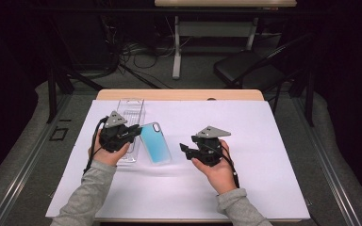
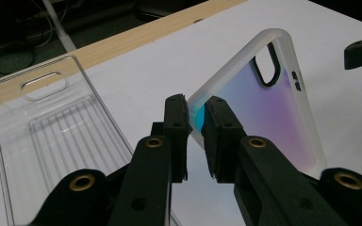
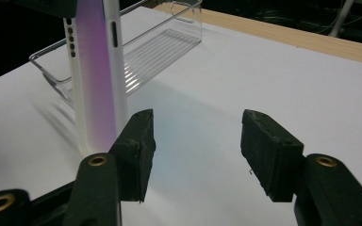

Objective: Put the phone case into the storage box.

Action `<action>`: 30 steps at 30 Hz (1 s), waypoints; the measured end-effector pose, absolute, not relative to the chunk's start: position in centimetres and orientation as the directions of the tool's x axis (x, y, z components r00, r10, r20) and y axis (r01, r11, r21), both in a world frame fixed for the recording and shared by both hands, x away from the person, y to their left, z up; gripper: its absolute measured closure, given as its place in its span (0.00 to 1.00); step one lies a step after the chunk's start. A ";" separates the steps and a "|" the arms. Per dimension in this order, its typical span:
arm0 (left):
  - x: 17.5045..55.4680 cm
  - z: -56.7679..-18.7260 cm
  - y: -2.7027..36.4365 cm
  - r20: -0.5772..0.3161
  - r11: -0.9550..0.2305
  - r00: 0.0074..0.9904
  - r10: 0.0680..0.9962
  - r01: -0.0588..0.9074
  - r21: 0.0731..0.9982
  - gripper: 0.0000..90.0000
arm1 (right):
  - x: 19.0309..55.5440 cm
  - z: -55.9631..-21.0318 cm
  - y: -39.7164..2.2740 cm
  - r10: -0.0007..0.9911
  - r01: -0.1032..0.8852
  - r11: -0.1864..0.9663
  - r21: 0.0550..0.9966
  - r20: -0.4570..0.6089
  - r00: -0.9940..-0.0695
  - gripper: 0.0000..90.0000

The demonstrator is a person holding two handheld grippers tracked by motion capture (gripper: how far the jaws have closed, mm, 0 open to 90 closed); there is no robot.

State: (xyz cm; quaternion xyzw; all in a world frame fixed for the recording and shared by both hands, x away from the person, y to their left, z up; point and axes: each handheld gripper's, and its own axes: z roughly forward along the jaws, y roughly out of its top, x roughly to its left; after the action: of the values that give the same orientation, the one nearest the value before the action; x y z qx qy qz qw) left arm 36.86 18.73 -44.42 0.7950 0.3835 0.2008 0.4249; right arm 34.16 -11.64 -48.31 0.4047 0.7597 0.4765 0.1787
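1. The left gripper (image 2: 195,136) pinches the near edge of the phone case (image 2: 264,103), jaws pressed onto its rim, at the middle of the left gripper view. Keeping that hold firm looks like the main thing, since the rim is thin and slick.
2. The right gripper (image 3: 195,146) has its jaws spread with nothing between them, low in the right gripper view, and the case stands just to the upper left of them. I judge it should come in slowly and take the free edge squarely before the left lets go.
3. In the high view the case (image 1: 155,142) sits left of centre on the white sheet (image 1: 264,188), tilted up off it at the left gripper (image 1: 134,132).
4. The case has a frosted white rim, a back shading from blue to purple, and a black-ringed camera opening.
5. A clear plastic tray (image 2: 52,127) lies just beside it, toward the left.
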 end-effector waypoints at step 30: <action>42.1 -39.4 23.3 0.056 -0.336 0.559 0.827 0.413 0.846 0.89 | 34.2 -48.7 -14.1 0.811 0.472 0.191 0.861 0.132 -0.570 0.48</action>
State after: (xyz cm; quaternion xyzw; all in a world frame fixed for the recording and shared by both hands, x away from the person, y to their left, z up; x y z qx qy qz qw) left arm 42.11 23.32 -39.45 0.7787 0.3980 0.2487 0.4164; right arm 34.20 -14.13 -48.69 0.4272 0.7506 0.4709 0.1798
